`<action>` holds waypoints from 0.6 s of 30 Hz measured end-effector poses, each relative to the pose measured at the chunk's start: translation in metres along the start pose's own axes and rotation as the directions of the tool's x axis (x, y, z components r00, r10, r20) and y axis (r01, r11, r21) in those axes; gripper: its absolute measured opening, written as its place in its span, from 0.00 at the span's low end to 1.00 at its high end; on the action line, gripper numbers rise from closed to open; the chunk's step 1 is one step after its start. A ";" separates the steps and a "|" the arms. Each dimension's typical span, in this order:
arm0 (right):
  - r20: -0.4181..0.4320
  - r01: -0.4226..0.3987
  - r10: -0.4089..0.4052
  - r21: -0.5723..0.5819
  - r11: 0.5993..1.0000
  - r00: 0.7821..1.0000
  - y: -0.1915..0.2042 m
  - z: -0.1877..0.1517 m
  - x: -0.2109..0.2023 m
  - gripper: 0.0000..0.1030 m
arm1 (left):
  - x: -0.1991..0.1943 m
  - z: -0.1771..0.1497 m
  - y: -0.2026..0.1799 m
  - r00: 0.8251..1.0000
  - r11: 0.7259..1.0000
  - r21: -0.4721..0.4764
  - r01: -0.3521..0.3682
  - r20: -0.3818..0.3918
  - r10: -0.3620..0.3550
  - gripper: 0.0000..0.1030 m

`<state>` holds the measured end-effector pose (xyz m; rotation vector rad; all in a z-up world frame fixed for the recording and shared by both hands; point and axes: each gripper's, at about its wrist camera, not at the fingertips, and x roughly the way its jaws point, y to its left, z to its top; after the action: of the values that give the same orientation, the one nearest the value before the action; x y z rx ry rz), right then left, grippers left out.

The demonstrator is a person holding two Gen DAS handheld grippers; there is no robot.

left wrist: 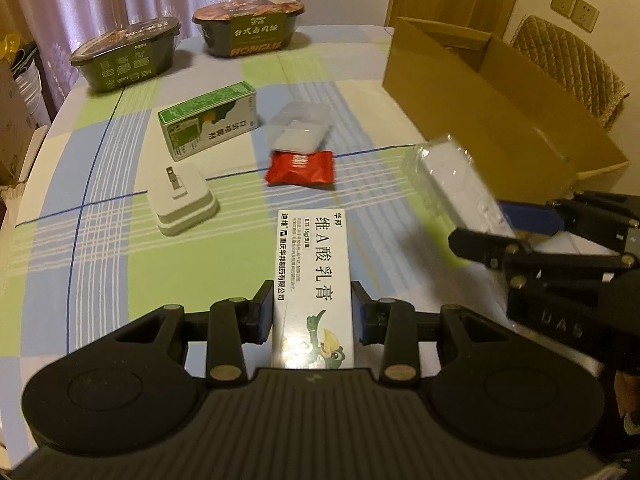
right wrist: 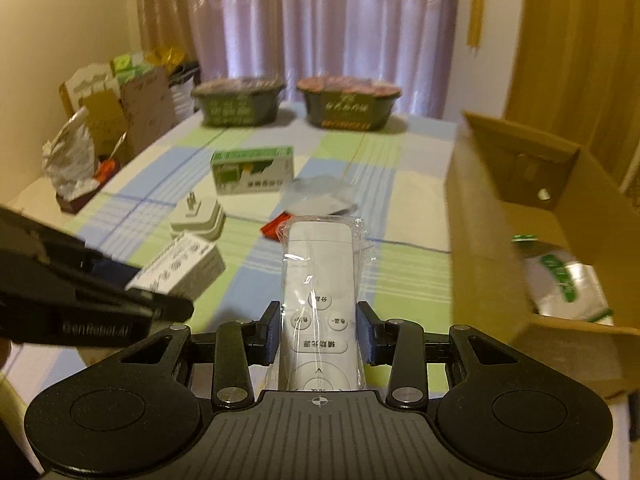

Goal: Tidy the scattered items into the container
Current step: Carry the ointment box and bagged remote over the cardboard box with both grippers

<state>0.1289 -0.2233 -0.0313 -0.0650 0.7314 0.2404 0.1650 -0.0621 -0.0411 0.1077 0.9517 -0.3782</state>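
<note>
We record the near end of the white ointment box [left wrist: 312, 280] as hidden behind the left gripper [left wrist: 313, 308] body, and the lower buttons of the plastic-wrapped remote [right wrist: 320, 292] as hidden behind the right gripper [right wrist: 319, 330]. In the left wrist view the remote is smeared by motion blur, its buttons unreadable. The cardboard box [right wrist: 484, 240] runs off the right edge, and a green-and-white packet [right wrist: 560, 276] inside it is only partly visible, its print illegible.

Ointment box [left wrist: 312, 280] reads "维A酸乳膏"; bowl [left wrist: 248, 26] "HONGLU"; left tongs [right wrist: 96, 328] "GenRobot.AI".
</note>
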 end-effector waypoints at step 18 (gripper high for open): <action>0.111 0.069 -0.080 0.101 0.992 0.991 -0.032 -0.027 -0.111 0.40 | -0.081 -0.004 -0.080 0.995 0.995 0.097 0.038 0.088 -0.047 0.32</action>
<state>0.0395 -0.2803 0.0220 0.0140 0.6236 0.1353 0.0907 -0.1142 0.0277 0.1561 0.8477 -0.4644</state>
